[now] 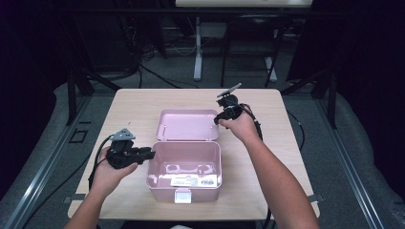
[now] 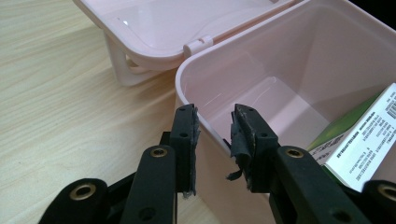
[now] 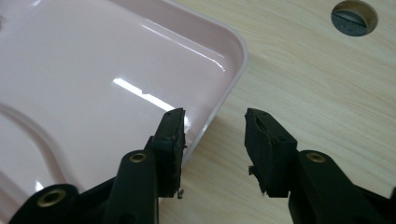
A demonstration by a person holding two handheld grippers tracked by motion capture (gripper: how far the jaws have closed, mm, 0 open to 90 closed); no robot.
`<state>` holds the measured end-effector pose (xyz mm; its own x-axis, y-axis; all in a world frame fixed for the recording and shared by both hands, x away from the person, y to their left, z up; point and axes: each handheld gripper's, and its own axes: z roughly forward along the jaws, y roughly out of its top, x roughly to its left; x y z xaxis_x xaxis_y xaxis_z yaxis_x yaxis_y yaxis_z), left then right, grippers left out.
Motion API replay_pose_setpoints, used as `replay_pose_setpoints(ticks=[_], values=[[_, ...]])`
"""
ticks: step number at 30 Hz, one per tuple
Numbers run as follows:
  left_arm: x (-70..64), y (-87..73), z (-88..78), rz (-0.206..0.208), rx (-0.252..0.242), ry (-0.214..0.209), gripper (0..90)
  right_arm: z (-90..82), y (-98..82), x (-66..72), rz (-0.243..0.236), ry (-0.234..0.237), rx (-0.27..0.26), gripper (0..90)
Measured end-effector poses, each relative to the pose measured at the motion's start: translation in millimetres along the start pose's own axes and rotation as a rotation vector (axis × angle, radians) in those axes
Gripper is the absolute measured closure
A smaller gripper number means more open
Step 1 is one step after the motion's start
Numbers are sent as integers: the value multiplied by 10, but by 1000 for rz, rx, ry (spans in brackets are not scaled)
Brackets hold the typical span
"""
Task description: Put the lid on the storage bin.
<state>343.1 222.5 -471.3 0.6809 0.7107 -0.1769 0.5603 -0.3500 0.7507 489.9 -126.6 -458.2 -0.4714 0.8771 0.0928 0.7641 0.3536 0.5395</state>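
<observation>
Carton [image 2: 359, 149] inside pink box [image 1: 210, 164]

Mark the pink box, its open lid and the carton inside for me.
pink box [image 1: 184, 190], high view, on its front wall.
open lid [image 3: 84, 70], right gripper view, on its inner face.
carton [image 2: 362, 147], left gripper view, on its white printed side.

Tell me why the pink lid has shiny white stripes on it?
That is glare: in the right gripper view, lamp light bounces off the glossy lid; the left gripper view shows fainter streaks inside the box; the high view is dim, with dark surroundings around the table.
</observation>
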Motion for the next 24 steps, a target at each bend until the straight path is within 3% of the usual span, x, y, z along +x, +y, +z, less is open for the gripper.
replay_pose_setpoints(ticks=[3,8,16,24], values=[[-2,-1,0,0,0,1,702,23,16,-26,48,5,-6,603],[-3,-1,-2,-1,1,1,703,76,39,-17,85,-2,-9,632],[-1,-4,1,-6,-3,-1,703,151,49,32,104,-39,-21,625],[6,-7,-3,-9,-2,-7,703,287,76,7,156,-55,-17,640]])
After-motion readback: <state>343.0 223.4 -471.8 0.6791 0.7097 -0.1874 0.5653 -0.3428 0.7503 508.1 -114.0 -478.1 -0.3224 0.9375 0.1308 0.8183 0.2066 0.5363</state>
